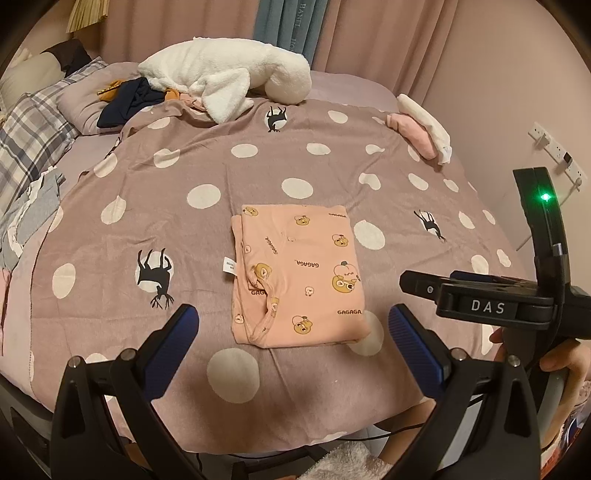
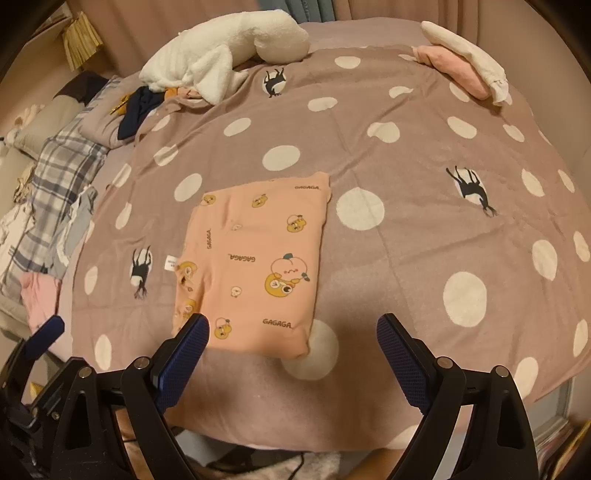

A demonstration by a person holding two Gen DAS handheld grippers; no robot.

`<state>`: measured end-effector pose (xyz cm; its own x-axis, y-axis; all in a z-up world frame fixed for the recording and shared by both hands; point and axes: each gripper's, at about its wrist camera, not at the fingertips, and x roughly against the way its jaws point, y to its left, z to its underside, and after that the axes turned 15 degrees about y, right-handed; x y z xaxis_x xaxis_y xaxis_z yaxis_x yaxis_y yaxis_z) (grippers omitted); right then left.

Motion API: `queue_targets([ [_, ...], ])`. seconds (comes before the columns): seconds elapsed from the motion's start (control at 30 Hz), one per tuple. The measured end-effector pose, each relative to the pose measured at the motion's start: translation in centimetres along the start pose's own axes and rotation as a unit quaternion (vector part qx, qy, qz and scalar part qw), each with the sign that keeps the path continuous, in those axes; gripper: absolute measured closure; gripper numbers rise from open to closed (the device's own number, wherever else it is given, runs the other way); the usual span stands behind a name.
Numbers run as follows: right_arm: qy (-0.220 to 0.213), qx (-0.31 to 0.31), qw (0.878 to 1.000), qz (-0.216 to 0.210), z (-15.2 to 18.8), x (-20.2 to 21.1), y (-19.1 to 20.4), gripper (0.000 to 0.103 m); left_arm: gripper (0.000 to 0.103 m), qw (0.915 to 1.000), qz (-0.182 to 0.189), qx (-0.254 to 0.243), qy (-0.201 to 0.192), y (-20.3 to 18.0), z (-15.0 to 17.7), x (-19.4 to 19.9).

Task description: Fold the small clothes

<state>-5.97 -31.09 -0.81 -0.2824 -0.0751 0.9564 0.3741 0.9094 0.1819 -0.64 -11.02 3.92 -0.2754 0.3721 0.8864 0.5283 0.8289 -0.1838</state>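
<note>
Home bedroom: polka-dot bedspread [image 1: 258, 177], plaid pillow [image 1: 26, 140], pink curtains [image 1: 369, 33]

Bed [image 1: 258, 387], polka-dot cover: folded pink garment [image 1: 299, 273] centre-near; white plush [image 1: 225, 74] far; folded pink-white stack [image 1: 421, 129] far right.

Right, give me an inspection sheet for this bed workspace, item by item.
Surface: mauve polka-dot blanket spread over the bed, lightly creased.
Job's things: peach bear-print garment folded into a rectangle, lying flat; white care tag sticks out at its edge.
Clutter: white plush toy, dark navy cloth, pink and white folded pile, plaid bedding.
Grippers: left gripper open, empty; right gripper open, empty, above the garment's near edge.
Cables: black cable under the bed's near edge.
Surroundings: pink curtains, wall power strip.
</note>
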Motion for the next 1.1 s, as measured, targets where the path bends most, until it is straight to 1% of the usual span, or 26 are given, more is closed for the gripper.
queue_targets([
  [0.37, -0.002, 0.013, 1.0, 0.006, 0.1, -0.1, 1.1, 0.011, 0.0, 0.9999, -0.007, 0.013, -0.002, 0.8, 0.5, 0.2],
  [0.63, 0.001, 0.02, 1.0, 0.009, 0.2, -0.4, 1.6, 0.011, 0.0, 0.9998, -0.006, 0.016, -0.004, 1.0, 0.5, 0.3],
  [0.73, 0.0, 0.023, 1.0, 0.009, 0.2, -0.4, 1.7, 0.011, 0.0, 0.9998, -0.005, 0.017, -0.012, 1.2, 0.5, 0.4],
  [0.87, 0.004, 0.026, 1.0, 0.001, 0.2, -0.4, 1.9, 0.011, 0.0, 0.9997, 0.002, 0.02, -0.01, 1.4, 0.4, 0.4],
  [1.1, -0.001, 0.031, 1.0, 0.007, 0.3, -0.4, 2.3, 0.011, 0.0, 0.9996, 0.0, 0.026, -0.013, 1.6, 0.3, 0.4],
])
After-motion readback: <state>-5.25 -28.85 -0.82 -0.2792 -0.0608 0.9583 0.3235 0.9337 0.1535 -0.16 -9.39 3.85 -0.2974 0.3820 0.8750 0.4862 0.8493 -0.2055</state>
